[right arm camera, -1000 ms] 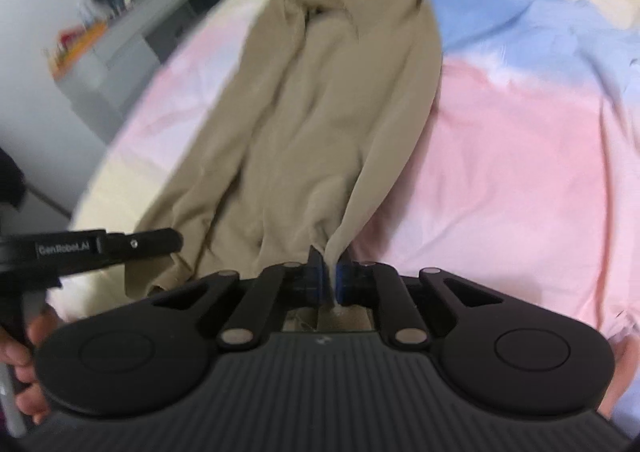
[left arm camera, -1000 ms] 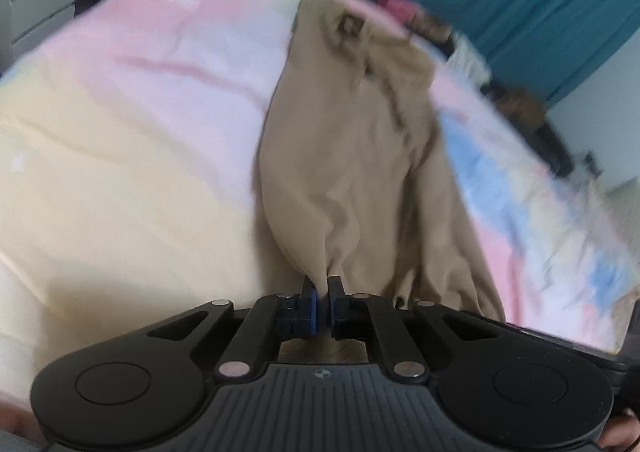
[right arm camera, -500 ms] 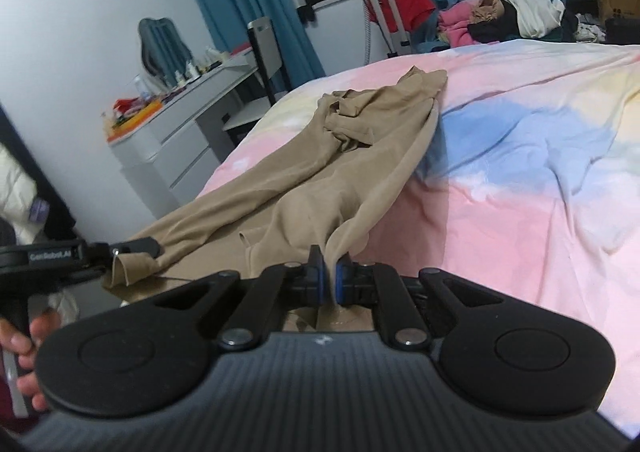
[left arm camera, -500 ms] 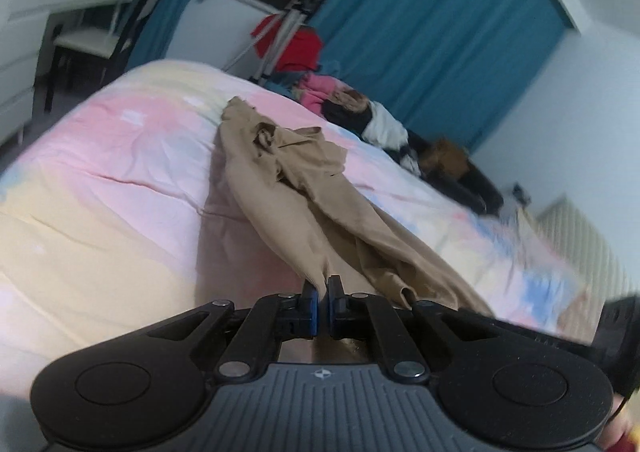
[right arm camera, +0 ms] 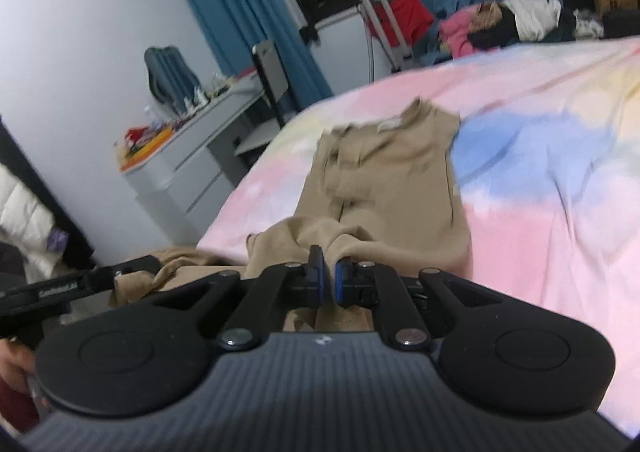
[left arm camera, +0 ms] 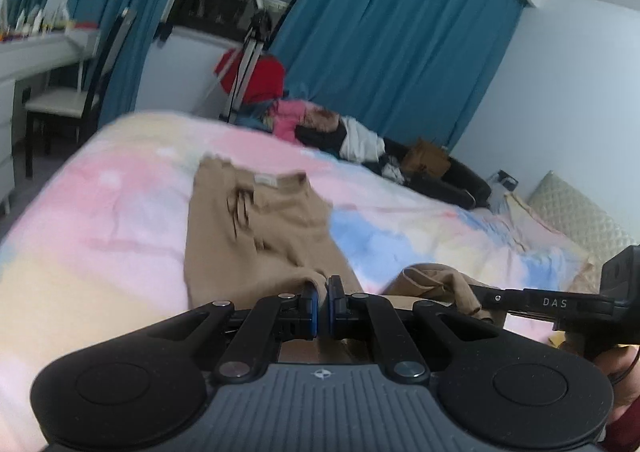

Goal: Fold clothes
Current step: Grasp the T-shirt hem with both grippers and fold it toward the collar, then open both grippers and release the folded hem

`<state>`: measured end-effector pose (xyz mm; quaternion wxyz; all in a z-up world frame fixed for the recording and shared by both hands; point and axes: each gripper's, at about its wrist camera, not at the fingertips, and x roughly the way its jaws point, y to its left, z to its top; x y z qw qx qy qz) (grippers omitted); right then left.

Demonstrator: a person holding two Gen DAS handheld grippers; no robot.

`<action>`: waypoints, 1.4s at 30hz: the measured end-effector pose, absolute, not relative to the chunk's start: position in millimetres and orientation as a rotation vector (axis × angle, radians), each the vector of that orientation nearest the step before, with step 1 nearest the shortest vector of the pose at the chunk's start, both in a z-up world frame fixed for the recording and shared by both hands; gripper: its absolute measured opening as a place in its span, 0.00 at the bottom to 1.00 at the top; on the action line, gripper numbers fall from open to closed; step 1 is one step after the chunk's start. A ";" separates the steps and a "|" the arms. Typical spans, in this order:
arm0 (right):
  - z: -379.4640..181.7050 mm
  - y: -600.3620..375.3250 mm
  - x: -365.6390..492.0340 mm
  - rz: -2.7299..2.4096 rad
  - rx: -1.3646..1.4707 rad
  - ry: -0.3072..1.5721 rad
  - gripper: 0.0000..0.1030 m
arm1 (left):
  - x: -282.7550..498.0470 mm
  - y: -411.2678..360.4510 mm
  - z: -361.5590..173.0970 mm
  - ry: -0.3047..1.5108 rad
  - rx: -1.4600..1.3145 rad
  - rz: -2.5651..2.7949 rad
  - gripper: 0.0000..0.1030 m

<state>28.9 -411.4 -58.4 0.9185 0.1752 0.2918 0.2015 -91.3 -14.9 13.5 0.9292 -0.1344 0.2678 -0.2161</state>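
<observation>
Two grippers, left gripper (left arm camera: 323, 294) and right gripper (right arm camera: 328, 276), fingers pinched on tan garment (right arm camera: 384, 188) hem, garment lengthwise on pastel bed (right arm camera: 560, 212), collar at far end, near end lifted

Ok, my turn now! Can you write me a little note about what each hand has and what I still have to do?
Left tool: shut on the near edge of the tan garment.
Right tool: shut on the same edge, a little way along it.
Where things are: the garment's far end, with its neckline and label, lies flat on the pastel bedspread; the near end is lifted and bunched at both tools. More clothes are piled at the far side of the bed.
Done: both corners gripped and raised.
Left: probably carry the near end over toward the neckline, lay it down, let go, smooth it out.
</observation>
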 end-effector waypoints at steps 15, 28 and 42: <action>-124.2 -394.3 227.8 0.323 0.344 0.636 0.09 | 139.9 -33.5 -54.0 0.571 -0.233 -0.324 0.06; -186.4 -375.1 290.6 0.260 0.252 0.692 0.10 | 205.0 -27.0 -121.3 0.666 -0.185 -0.256 0.23; -136.9 -376.2 224.6 0.225 0.150 0.529 0.75 | 130.9 -24.7 -71.8 0.521 -0.125 -0.187 0.81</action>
